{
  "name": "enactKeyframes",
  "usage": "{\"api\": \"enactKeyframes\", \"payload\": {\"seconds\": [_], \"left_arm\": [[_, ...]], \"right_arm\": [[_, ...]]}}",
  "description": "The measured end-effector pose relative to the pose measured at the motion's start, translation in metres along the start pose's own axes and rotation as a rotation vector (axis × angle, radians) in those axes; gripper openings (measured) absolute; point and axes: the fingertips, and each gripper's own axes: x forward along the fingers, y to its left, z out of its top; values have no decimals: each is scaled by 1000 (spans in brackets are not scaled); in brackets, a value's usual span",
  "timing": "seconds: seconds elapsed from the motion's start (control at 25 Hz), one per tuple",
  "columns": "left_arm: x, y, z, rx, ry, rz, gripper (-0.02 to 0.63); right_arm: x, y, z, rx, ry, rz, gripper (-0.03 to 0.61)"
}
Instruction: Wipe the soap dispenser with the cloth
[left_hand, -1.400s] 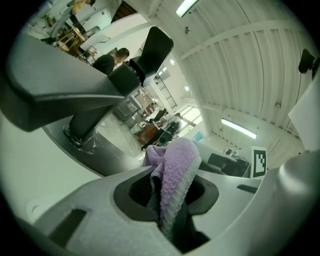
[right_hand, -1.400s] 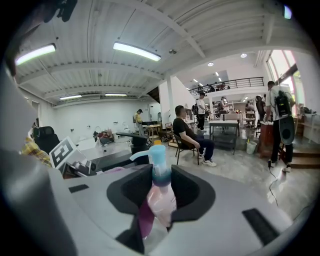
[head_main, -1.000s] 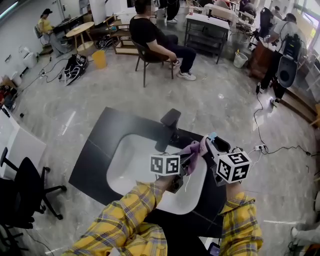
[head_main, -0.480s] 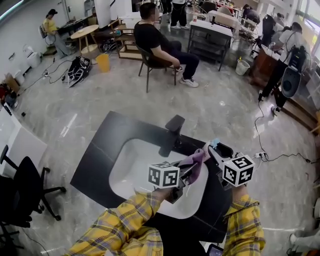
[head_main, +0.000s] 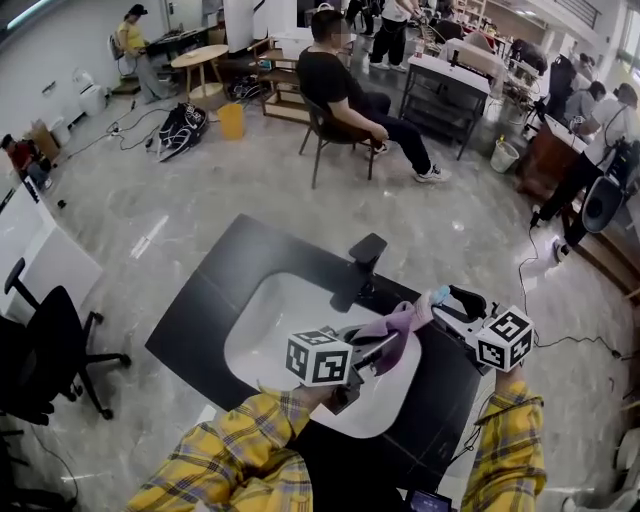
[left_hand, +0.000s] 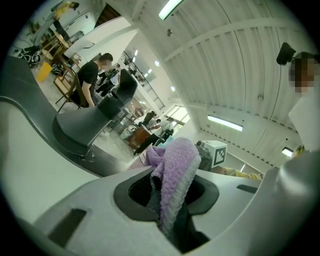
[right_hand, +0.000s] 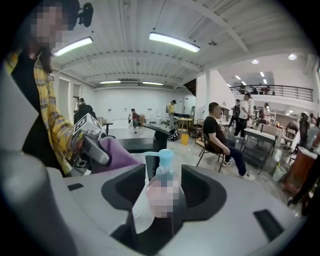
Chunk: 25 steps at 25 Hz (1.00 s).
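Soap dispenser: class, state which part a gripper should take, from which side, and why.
Probably best to take the soap dispenser by its clear body, below the blue pump head, coming from the side. It is upright and slim, so jaws can straddle it, leaving the pump free. The right gripper sits so; its jaws have just been opening, bottle between them.

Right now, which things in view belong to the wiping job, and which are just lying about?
Job:
cloth, clamped in the left gripper
soap dispenser, between the jaws of the right gripper, which have just been opening

Lying about:
sink
faucet
office chair
yellow bin
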Motion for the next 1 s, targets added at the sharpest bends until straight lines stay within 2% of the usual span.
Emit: {"api": "enactKeyframes", "payload": {"seconds": [0.24,0.56,0.6,0.72,0.84,1.0], "left_arm": [[-27,0,11,-45,-75,10,86],[-40,11,4,-53,-77,56,86],[-40,11,3,-54,-74,57,86],[-38,13,0,-60,-66,62,86],[-36,17,-7,-70,-54,69,86],[-31,19,-8,-84,-46,72,86]], "right_arm": [[15,5,-1,-143,83,135,198],[27,10,-7,-285,214,311,195],[27,9,-7,-293,225,324,179],[28,3,-6,-284,228,338,113],[30,4,-6,-222,201,330,109],[31,0,-6,-152,183,244,109]]}}
